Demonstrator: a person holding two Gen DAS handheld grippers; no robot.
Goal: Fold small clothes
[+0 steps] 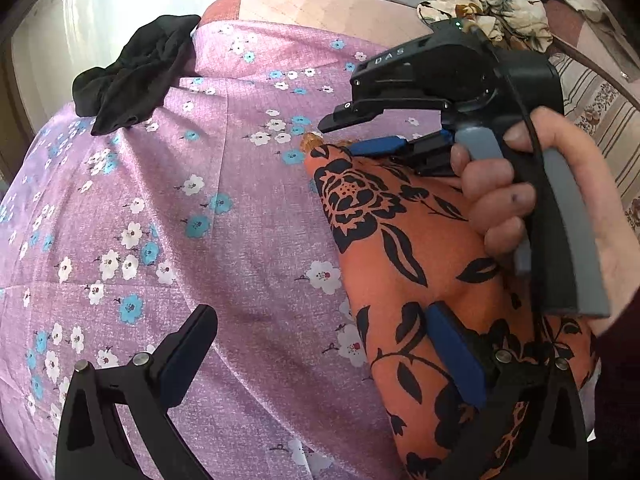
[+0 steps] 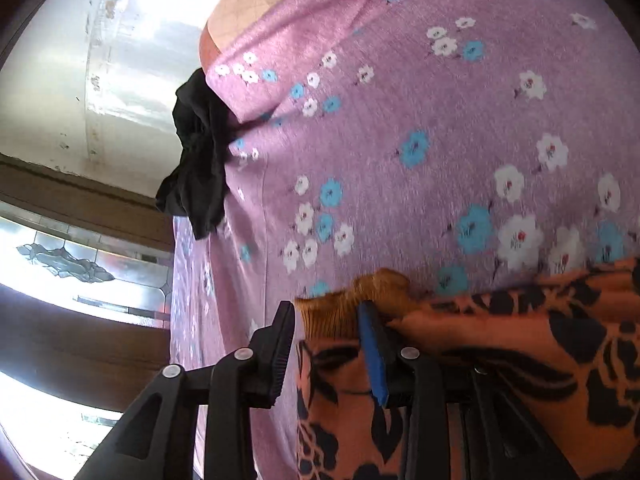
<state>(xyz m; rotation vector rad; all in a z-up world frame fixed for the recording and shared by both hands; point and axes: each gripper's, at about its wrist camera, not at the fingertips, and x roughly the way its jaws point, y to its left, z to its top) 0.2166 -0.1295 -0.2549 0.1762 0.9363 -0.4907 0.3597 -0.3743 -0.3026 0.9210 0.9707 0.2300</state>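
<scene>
- I work over a bed spread with a lilac floral sheet [image 1: 248, 208] — it carries everything.
- The orange garment with black roses [image 1: 400, 240] lies flat by the sheet's right side, not visibly folded, so I judge the folding barely begun.
- A crumpled black garment [image 1: 132, 76] waits at the sheet's far left edge; a floral heap [image 1: 488, 4] sits at the far right — both unfolded.
- My right gripper [image 2: 328, 344] stands apart-jawed at the garment's ribbed cuff [image 2: 344, 304], clamping nothing.
- My left gripper [image 1: 324, 356] gapes wide, one finger on the orange cloth.

Black gripper frame [image 1: 328, 360], blue-padded fingers [image 1: 456, 356], silver screws, grey trigger, bare hand [image 1: 560, 208]
</scene>
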